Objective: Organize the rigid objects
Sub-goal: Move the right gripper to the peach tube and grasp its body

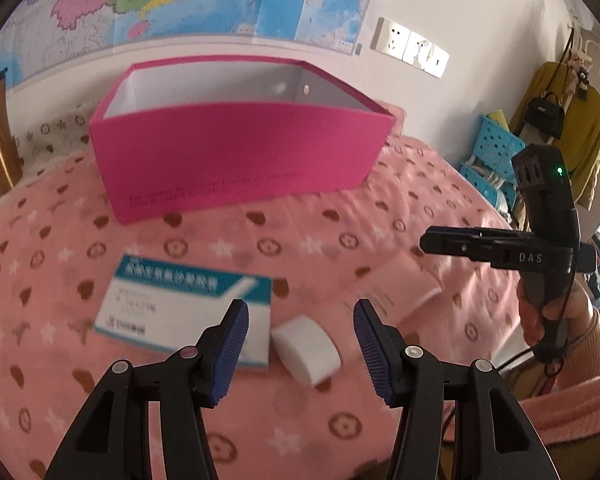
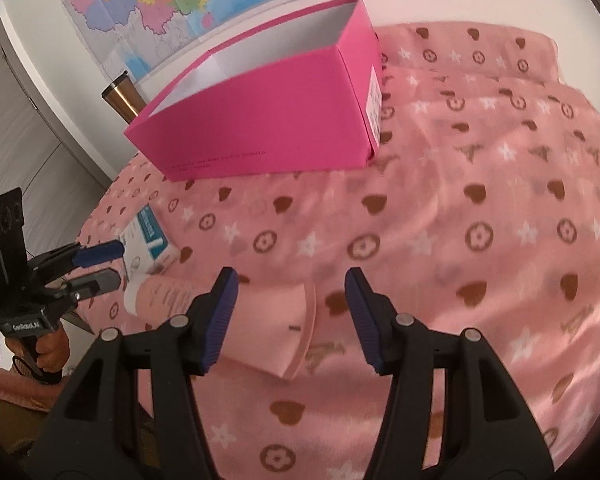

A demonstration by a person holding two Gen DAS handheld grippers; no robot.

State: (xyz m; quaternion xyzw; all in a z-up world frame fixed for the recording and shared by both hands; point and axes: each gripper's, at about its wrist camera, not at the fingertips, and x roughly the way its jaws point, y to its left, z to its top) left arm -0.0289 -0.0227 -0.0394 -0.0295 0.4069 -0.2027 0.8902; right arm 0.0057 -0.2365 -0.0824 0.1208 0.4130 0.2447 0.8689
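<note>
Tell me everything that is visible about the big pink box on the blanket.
The pink box is a bright magenta rectangular box, apparently cardboard, open on top with no lid. Its inside is white and looks empty as far as the walls show. One long side carries small dark print near the bottom, one short end a white label, and one end wall a small round hole. It stands upright on the pink patterned blanket, near the wall with the map. Neither gripper touches it.

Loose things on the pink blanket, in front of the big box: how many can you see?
3: a blue-and-white carton lies left, a small white block beside it between the left gripper's fingers, and a pink tube to the right. More may be hidden.
</note>
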